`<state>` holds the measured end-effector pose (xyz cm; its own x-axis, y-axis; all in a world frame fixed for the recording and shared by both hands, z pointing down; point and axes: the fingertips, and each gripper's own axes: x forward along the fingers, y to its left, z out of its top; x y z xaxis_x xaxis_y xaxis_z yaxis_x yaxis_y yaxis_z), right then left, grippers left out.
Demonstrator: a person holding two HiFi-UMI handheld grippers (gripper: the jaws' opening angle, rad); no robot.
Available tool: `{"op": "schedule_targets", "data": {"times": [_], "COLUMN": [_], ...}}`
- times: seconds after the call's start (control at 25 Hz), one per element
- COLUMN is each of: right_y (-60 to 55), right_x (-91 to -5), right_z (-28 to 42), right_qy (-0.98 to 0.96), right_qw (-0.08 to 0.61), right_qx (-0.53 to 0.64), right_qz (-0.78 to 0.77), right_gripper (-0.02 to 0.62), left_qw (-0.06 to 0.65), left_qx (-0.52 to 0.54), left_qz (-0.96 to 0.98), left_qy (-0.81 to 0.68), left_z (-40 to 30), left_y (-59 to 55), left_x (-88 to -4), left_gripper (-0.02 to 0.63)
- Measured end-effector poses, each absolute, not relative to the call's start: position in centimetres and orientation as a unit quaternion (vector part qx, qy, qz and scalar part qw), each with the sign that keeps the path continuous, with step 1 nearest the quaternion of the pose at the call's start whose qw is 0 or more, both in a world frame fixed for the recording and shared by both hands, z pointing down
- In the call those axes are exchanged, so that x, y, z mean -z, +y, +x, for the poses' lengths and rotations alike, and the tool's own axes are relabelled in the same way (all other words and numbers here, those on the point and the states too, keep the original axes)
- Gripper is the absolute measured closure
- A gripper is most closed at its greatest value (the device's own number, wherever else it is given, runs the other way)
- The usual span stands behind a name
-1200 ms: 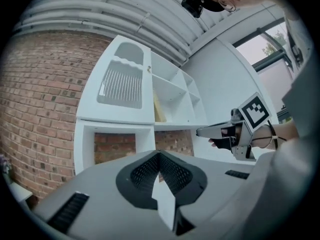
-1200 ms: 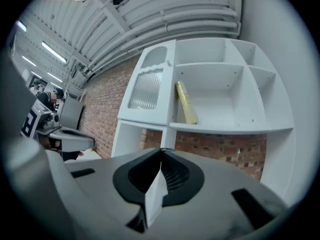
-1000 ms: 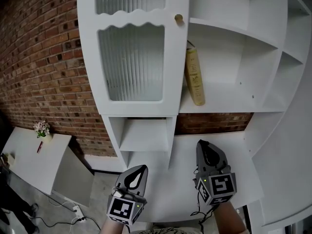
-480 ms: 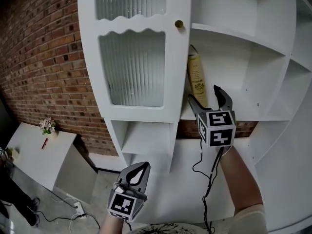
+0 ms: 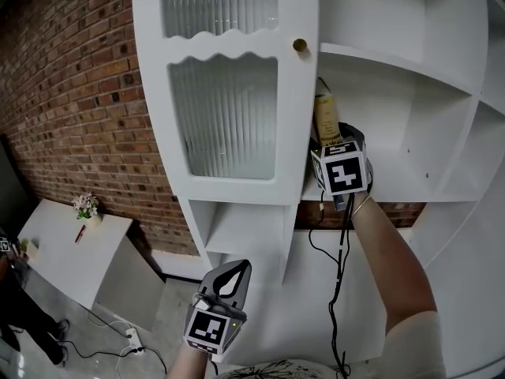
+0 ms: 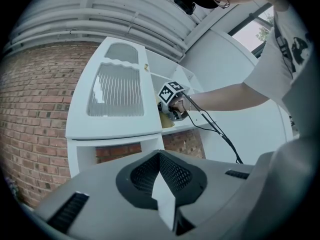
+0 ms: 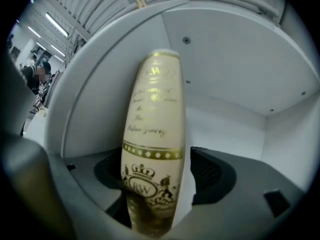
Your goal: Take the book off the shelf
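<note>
The book [image 5: 326, 117] stands on the shelf [image 5: 402, 192], not yet lifted; the right gripper [image 5: 330, 139] has its jaws apart around the spine. Below the shelf, the left gripper [image 5: 225, 277] hangs closed and empty.

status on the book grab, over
Left gripper low, shut, empty. Right gripper open, fingers either side of the book. Book standing on the shelf, not lifted. Nothing blocking.

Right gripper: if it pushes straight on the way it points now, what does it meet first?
The book: its spine stands between the open jaws of the right gripper. Behind it comes the shelf's back wall; how far back is unclear.
</note>
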<state>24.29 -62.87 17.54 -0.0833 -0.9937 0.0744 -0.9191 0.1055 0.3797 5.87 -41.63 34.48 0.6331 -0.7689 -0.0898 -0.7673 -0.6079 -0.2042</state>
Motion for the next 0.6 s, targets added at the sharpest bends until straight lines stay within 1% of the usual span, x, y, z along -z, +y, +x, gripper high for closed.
{"op": "schedule_targets", "data": {"times": [0.12, 0.28, 0.44, 0.6], "right_y": [-64.0, -64.4, -64.5, -64.2], "right_x": [-18.1, -18.2, -17.9, -17.8], "right_z": [24.3, 24.6, 25.0, 25.5], "right_qy": [-0.728, -0.727, -0.715, -0.707], "right_qw": [0.164, 0.152, 0.148, 0.14], "right_qx": [0.101, 0.077, 0.082, 0.085], "right_qz": [0.658, 0.666, 0.678, 0.688], "right_gripper": [0.283, 0.298, 0.319, 0.359], "left_qw": [0.11, 0.098, 0.095, 0.093], "left_qx": [-0.002, -0.008, -0.001, -0.002], "left_qz": [-0.897, -0.898, -0.898, -0.894], "left_qy": [0.428, 0.429, 0.43, 0.438], "left_z": [6.0, 6.2, 6.1, 5.8], "left_y": [-41.7, -41.6, -41.5, -41.6], "left_x": [-34.7, -35.4, -35.6, -35.8], "left_gripper": [0.594, 0.594, 0.594, 0.594]}}
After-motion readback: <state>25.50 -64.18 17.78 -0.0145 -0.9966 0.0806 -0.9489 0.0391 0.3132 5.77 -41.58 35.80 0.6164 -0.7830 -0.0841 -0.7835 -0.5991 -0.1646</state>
